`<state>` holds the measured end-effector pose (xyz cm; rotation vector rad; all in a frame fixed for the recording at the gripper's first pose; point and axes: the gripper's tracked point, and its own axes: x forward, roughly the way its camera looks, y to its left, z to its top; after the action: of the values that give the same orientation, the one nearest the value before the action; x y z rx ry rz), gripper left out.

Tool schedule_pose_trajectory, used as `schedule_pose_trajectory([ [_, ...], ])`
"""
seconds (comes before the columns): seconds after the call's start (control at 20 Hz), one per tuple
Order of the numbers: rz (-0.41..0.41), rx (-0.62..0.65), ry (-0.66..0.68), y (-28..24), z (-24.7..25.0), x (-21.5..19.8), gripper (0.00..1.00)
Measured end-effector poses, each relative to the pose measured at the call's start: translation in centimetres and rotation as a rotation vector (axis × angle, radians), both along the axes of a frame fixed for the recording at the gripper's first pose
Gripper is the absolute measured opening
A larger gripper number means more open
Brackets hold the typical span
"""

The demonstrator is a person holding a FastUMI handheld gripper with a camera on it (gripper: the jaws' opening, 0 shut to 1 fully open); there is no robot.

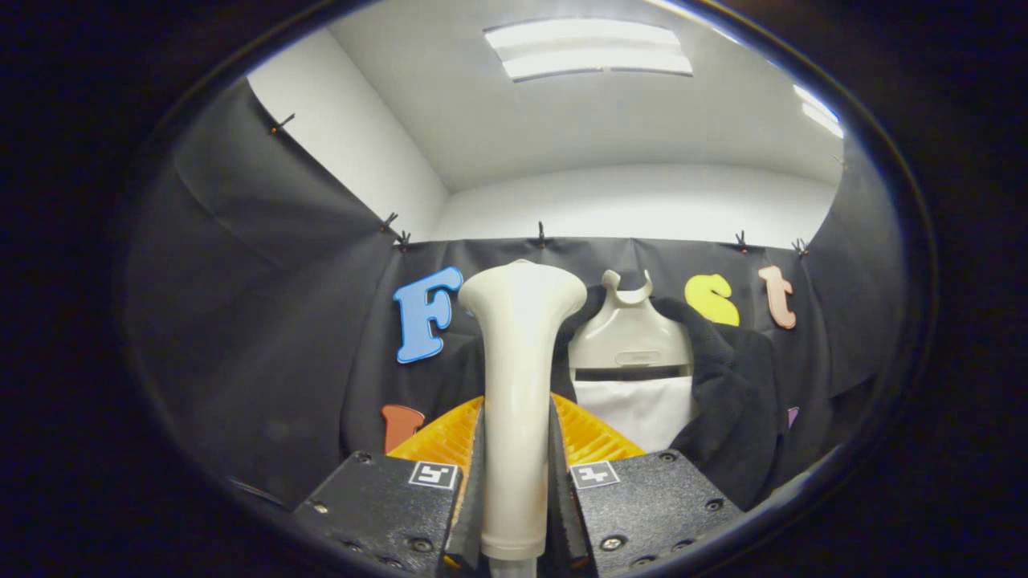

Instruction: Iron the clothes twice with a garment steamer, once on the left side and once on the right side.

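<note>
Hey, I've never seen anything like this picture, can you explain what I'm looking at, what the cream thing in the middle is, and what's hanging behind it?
This picture comes from a wide-angle camera riding on handheld tongs that a person carries; there is no robot arm. The two blocky parts at the bottom are the tongs' fingers, seen from behind. They are closed on the handle of a cream garment steamer, both pressing its sides, with its flared head pointing up. Beyond it a dark garment hangs on a pale hanger form, with a white panel showing below the form. Black cloth is the booth's wall; above are white walls and a ceiling light.
</note>
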<state>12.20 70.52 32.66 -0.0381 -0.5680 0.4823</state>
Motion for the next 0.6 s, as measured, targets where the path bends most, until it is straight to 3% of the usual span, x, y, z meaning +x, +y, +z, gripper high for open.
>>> schedule_pose_trajectory([
  [0.6,-0.005,0.052,0.076,-4.2,-8.2,-1.3,0.37],
])
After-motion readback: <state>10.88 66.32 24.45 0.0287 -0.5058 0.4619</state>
